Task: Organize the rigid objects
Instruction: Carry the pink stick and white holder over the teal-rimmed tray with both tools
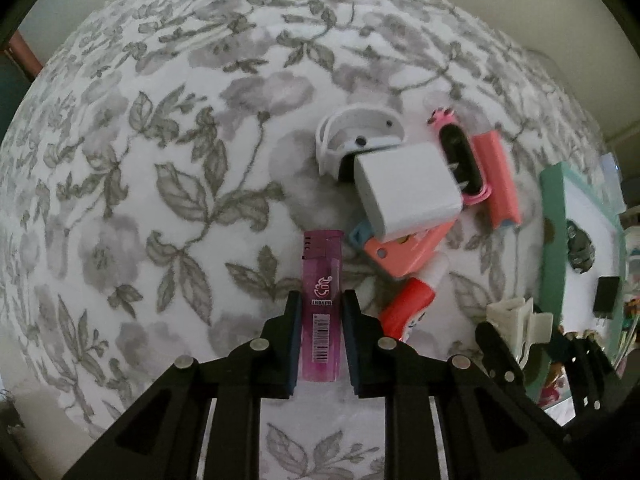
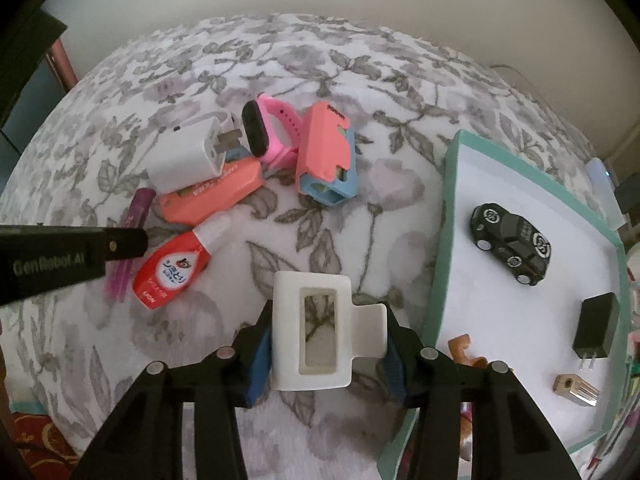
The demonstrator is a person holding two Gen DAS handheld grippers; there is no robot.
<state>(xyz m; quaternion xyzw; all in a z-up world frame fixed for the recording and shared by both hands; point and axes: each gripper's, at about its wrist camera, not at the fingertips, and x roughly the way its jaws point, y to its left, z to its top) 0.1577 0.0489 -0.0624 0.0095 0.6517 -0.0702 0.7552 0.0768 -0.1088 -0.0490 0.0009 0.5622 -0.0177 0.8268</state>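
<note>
My left gripper (image 1: pixel 321 300) straddles a purple lighter (image 1: pixel 321 304) that lies on the floral cloth; the jaws stand close on both sides with thin gaps showing. My right gripper (image 2: pixel 326 320) is shut on a white hair claw clip (image 2: pixel 320 332), held above the cloth beside the teal box (image 2: pixel 448 216). The clip (image 1: pixel 516 320) and the right gripper show at the right of the left wrist view. A pile beyond holds a white charger (image 1: pixel 404 192), a pink watch (image 2: pixel 272 132), two coral cases (image 2: pixel 212 196) and a red bottle (image 2: pixel 172 272).
The teal box with a white floor holds a black toy car (image 2: pixel 512 244), a black charger (image 2: pixel 596 324), a brass-coloured piece (image 2: pixel 576 390) and an orange item (image 2: pixel 460 348). The left gripper's arm (image 2: pixel 68 256) crosses the right view's left side. A wall stands behind.
</note>
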